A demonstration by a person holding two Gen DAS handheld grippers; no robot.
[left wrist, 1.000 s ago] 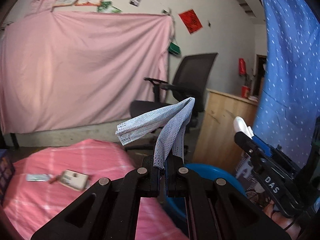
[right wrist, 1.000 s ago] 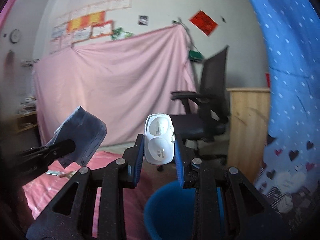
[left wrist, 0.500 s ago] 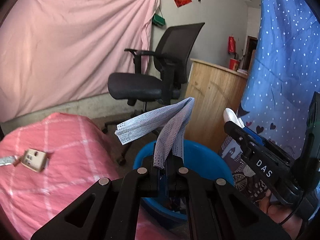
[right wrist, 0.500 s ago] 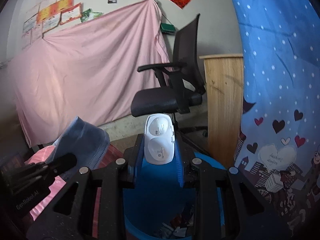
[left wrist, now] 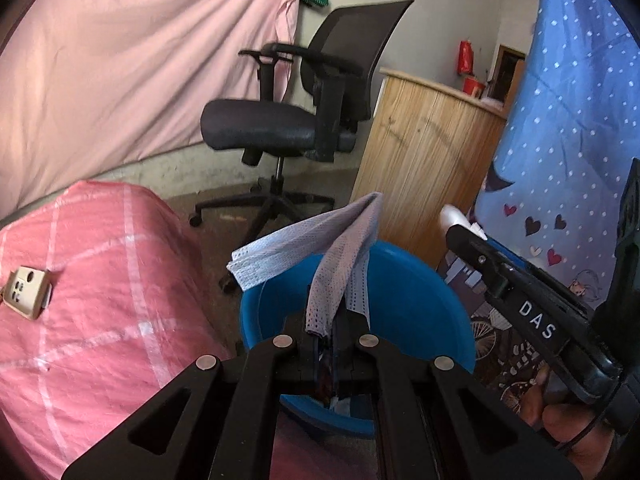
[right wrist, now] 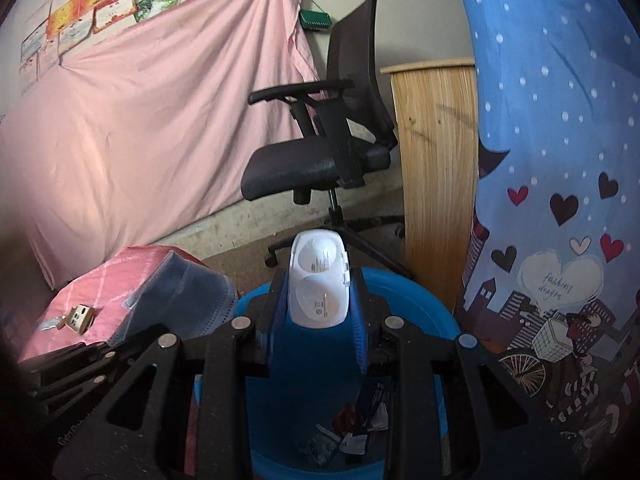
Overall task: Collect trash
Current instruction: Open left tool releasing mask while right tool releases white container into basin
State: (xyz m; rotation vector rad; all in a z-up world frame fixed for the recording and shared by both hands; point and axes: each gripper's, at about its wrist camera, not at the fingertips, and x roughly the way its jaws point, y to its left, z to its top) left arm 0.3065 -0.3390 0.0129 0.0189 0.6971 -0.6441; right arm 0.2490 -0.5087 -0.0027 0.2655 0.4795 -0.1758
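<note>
Left claw [left wrist: 334, 322]: jaws parting, blue face mask [left wrist: 316, 256] between them | Right claw [right wrist: 318, 308]: grasping white plastic case [right wrist: 318, 284] | Both above blue bin [right wrist: 416, 296], scraps inside

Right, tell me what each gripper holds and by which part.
Left gripper: pale blue disposable face mask, pinched at its lower end. Right gripper: white oval plastic case, clamped by its sides.
</note>
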